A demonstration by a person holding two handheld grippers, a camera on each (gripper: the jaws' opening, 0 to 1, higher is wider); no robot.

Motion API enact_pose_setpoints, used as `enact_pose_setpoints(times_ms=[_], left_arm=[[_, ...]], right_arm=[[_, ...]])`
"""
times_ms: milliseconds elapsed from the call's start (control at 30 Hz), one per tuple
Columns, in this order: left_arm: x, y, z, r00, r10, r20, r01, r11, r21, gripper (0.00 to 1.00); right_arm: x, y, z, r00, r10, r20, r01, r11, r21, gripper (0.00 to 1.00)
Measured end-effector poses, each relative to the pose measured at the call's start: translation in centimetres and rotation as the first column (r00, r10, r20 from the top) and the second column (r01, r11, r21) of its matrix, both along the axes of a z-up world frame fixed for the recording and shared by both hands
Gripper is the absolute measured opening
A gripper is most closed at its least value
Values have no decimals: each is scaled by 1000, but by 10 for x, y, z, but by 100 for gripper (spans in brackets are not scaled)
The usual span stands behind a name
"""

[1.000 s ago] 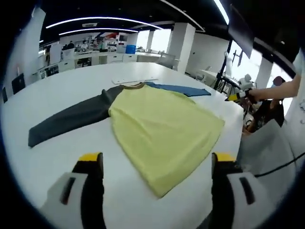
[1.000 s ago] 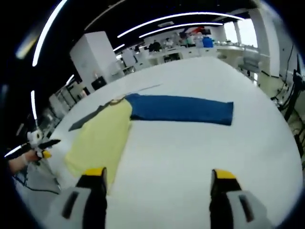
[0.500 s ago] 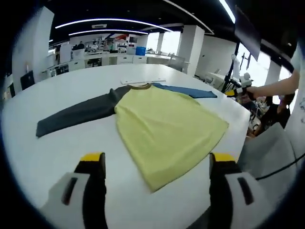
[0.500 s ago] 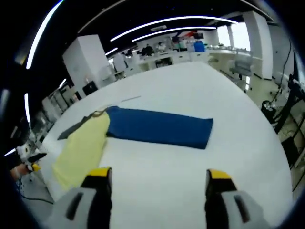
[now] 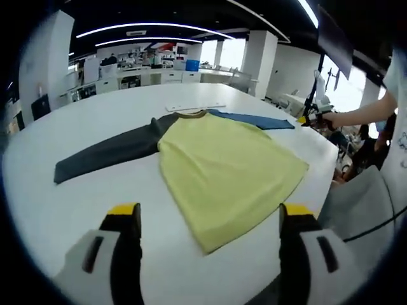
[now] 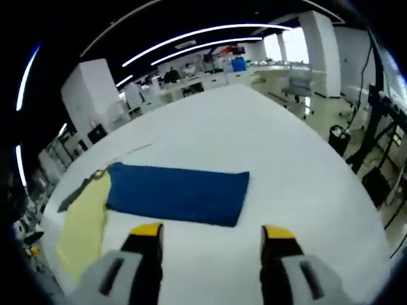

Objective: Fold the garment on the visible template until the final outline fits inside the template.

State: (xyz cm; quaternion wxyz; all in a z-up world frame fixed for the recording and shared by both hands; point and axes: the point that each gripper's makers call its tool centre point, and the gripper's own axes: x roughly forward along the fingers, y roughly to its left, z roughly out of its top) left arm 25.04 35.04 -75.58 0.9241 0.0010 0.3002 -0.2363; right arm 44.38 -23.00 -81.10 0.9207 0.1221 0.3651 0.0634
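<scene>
A long-sleeved shirt lies flat on the white table [image 5: 76,210]. It has a yellow body [image 5: 222,168], a dark grey sleeve [image 5: 105,152] and a blue sleeve [image 5: 257,119]. My left gripper [image 5: 209,213] is open, hovering over the table just short of the shirt's hem. In the right gripper view the blue sleeve [image 6: 178,194] stretches across, with the yellow body [image 6: 82,219] at its left. My right gripper [image 6: 212,232] is open, just short of the sleeve's near edge. It also appears as the right gripper [image 5: 310,118], held by a person's arm [image 5: 365,113].
A thin pale flat strip [image 5: 187,107] lies beyond the collar. The table edge [image 5: 318,184] drops off beside the hem, with a grey cover [image 5: 356,203] below it. Stands and chairs [image 6: 381,108] crowd the floor past the far table edge.
The right gripper view has closed in on the blue sleeve, which now sits lower and larger. The left gripper view has shifted only slightly. The shirt itself lies as before.
</scene>
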Motion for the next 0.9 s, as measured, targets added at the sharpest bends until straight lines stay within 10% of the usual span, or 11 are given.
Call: enact_pose_setpoints(times_ms=[900], left_arm=[[-3, 6, -11, 999, 19, -38, -18, 1000, 10, 85]], right_arm=[[24, -13, -30, 997, -20, -70, 19, 1000, -11, 12]])
